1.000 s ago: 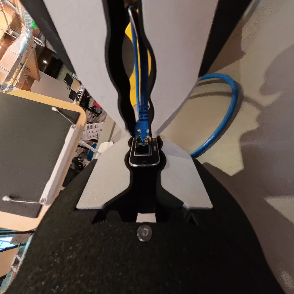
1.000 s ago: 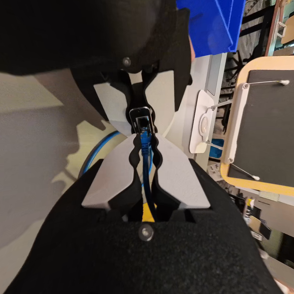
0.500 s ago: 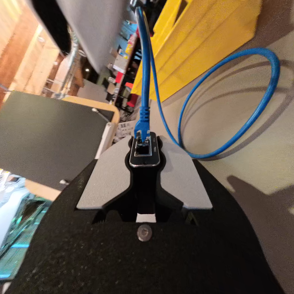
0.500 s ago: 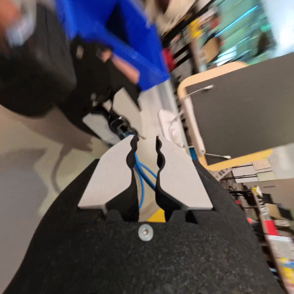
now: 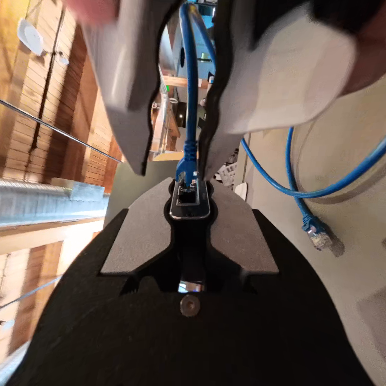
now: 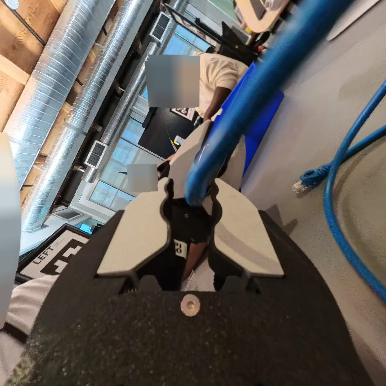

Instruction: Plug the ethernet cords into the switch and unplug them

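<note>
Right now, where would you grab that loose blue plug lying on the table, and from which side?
Probably the blue boot just behind the clear tip, not the thin cord. The plug lies flat and apart from the loops, so come from above, with fingers closing across its narrow sides, leaving the tip free to enter the switch.

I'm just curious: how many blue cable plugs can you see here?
2. One plug sits in the upper port of the switch held by the left tool. The other lies loose on the table. More may be hidden.
</note>
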A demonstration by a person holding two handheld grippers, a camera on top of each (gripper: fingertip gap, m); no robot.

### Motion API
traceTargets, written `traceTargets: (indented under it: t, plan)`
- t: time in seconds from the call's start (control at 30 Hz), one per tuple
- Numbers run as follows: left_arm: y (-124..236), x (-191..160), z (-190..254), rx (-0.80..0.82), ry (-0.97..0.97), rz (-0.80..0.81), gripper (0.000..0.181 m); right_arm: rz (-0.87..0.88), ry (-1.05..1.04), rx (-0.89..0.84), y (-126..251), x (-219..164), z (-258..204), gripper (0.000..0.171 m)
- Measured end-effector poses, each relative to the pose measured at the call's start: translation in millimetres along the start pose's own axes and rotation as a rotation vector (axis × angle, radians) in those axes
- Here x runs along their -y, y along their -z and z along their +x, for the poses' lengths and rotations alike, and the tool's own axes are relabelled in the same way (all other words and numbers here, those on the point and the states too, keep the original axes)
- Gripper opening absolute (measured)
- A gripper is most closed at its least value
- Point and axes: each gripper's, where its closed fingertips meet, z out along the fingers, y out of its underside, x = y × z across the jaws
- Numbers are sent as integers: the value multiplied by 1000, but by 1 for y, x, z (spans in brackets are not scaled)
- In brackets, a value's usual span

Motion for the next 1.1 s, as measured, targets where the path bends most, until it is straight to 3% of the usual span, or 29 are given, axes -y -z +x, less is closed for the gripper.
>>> traceTargets:
  t: [0.17, 0.6, 0.87, 1.1]
  plan:
    - [-1, 4, 6, -1, -47, -9, 27, 39, -85, -65, -1, 9, 16, 16]
    - [-2, 6, 10, 35, -169, -26, 26, 69, -214, -7, 3, 7, 24, 20]
    - [-4, 7, 13, 34, -163, -64, 27, 40, -170, 1, 7, 6, 27, 14]
    - [-6, 7, 13, 9, -52, -101, 28, -12, 16, -111, 10, 10, 26, 14]
